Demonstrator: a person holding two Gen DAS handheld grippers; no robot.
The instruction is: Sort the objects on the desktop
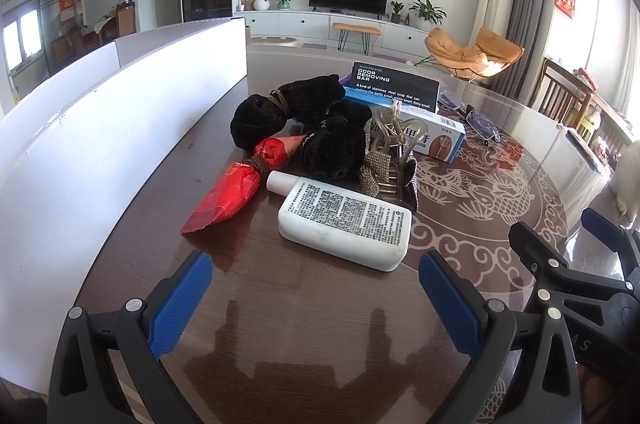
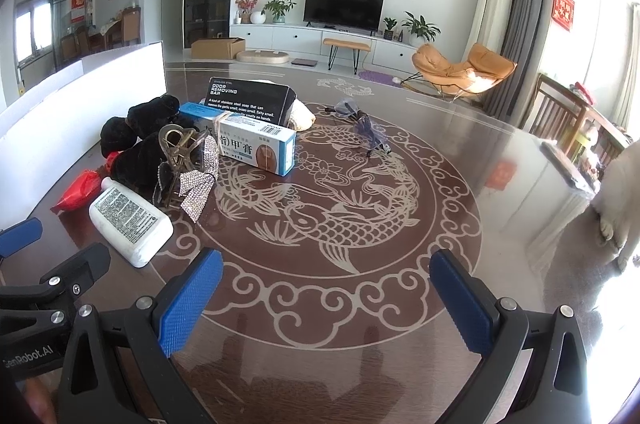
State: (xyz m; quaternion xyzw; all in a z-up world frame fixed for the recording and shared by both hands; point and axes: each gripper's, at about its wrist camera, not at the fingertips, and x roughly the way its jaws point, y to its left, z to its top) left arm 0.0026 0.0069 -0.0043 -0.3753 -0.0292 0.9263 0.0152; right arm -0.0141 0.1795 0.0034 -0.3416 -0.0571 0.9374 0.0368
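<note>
- The left gripper [image 1: 316, 298] fills the bottom of the left wrist view; its blue-padded fingers [image 1: 180, 304] are spread wide apart with nothing between them, above bare dark tabletop [image 1: 248, 264].
- The right gripper [image 2: 326, 300] sits at the bottom of the right wrist view, its fingers [image 2: 460, 304] likewise released and empty over the pale fish pattern [image 2: 320, 220] inlaid in the tabletop.
- Each gripper shows in the other's view: the right one at the lower right edge of the left wrist view, the left one at the lower left edge of the right wrist view.
- The objects lie in a pile at the centre of the left wrist view and at the left of the right wrist view.
- Nearest the left gripper lies a white bottle [image 1: 344, 224], flat on its side, printed label up, cap pointing to the upper left.
- Just left of the bottle is a red packet [image 1: 236, 190] tied round the middle with brown cord.
- Behind these sits a black fuzzy bundle [image 1: 300, 120], also bound with cord.
- A rhinestone hair clip [image 1: 384, 164] touches the bottle's far edge.
- Further back are a blue and white box [image 2: 256, 144] and a black box [image 2: 248, 100] reading "ODOR REMOVING BAR".
- Glasses [image 2: 372, 132] lie apart, right of the boxes.
- A white board [image 1: 80, 144] stands along the left edge of the tabletop.
</note>
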